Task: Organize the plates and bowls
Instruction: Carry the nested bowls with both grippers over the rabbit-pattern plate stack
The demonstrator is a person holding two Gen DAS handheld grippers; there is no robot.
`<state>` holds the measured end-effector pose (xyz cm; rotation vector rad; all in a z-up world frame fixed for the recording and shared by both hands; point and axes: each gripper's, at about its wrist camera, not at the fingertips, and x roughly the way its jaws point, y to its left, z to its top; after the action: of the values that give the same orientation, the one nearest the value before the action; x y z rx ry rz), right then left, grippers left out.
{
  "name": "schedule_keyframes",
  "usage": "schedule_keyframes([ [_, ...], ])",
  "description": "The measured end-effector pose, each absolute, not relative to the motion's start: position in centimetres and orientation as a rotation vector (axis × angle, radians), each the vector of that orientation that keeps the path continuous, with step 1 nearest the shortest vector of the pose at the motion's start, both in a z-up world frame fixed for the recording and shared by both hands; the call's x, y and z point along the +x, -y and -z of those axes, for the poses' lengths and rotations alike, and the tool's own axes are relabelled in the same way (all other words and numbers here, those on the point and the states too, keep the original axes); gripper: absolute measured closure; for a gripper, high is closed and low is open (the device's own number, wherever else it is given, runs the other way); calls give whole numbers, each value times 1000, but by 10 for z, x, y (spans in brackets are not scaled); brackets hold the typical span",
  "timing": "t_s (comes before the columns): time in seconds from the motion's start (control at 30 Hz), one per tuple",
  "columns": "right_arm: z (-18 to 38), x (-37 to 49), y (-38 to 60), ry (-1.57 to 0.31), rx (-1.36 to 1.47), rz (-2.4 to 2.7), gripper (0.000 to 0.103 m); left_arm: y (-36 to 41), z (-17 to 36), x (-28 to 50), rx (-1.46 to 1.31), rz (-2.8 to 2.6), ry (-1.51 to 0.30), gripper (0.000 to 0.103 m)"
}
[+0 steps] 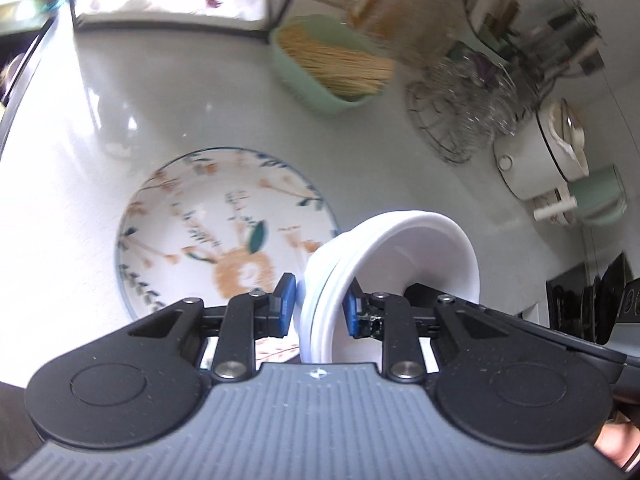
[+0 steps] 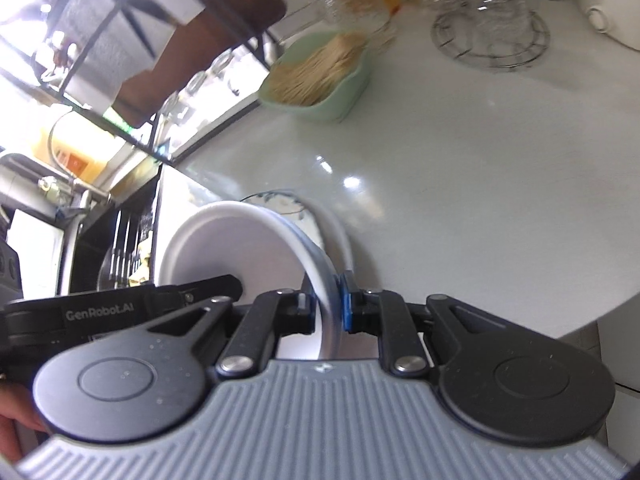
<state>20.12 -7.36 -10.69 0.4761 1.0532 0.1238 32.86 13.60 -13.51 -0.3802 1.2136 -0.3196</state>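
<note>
A green tub [image 1: 320, 76] of sticks beside a wire rack [image 1: 452, 112]

Only one legible text: "GenRobot.AI", in pale letters on the black body of the left gripper [image 2: 120, 312], seen from the right wrist camera just left of the white bowl [image 2: 240, 248]. Small emblem, too small to read, on the ribbed grey housing [image 2: 320, 420] directly below that bowl. Nothing readable in the left wrist view; jars and packets at the back too blurred for any label.
</note>
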Motion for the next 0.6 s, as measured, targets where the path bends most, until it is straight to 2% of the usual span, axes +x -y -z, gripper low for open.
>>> schedule_keyframes([
  [0.27,129,235,34,-1133,444,-166,86,-175,155,342,-422,255,-1202,74],
  [0.6,141,272,13,-1135,387,-152,85,-192,179,364,-448,219,-1193,74],
])
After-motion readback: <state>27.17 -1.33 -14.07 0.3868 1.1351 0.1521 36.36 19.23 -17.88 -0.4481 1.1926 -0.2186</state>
